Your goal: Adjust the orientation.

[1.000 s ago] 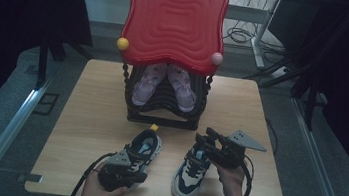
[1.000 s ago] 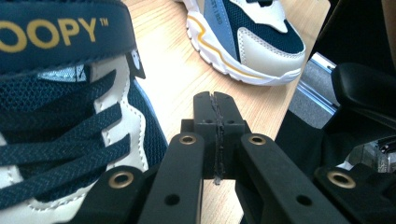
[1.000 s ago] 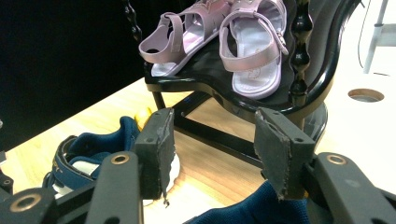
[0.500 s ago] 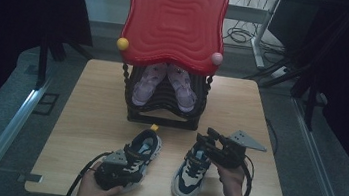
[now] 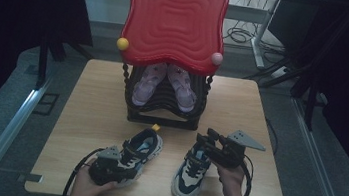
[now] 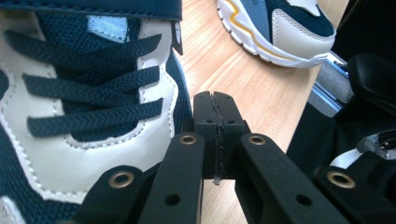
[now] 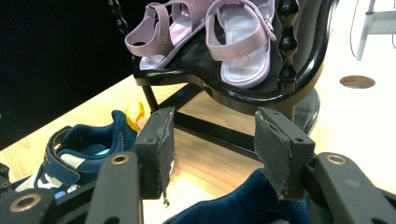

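Note:
Two navy-and-white sneakers lie on the wooden table (image 5: 92,98), toes toward the near edge. The left sneaker (image 5: 140,148) has a yellow heel tab (image 7: 134,114); its laces (image 6: 88,93) run close beside my left gripper (image 6: 217,122), whose pads are pressed together with nothing between them. A hand holds this gripper (image 5: 126,169) low at the shoe's toe end. My right gripper (image 7: 212,140) hovers open above the navy heel collar (image 7: 233,205) of the right sneaker (image 5: 193,170); its pads (image 7: 161,140) stand apart and touch nothing. From above, that gripper (image 5: 205,142) sits over the shoe's heel.
A black shoe rack (image 5: 160,119) with a tall red wavy back panel (image 5: 174,20) stands at the table's far middle and carries a pair of pink sandals (image 5: 184,86). Dark curtains flank the table. A round hole (image 7: 357,81) is in the tabletop at right.
The left hand and its gripper have edged slightly left along the left sneaker. The right gripper and both shoes have stayed put.

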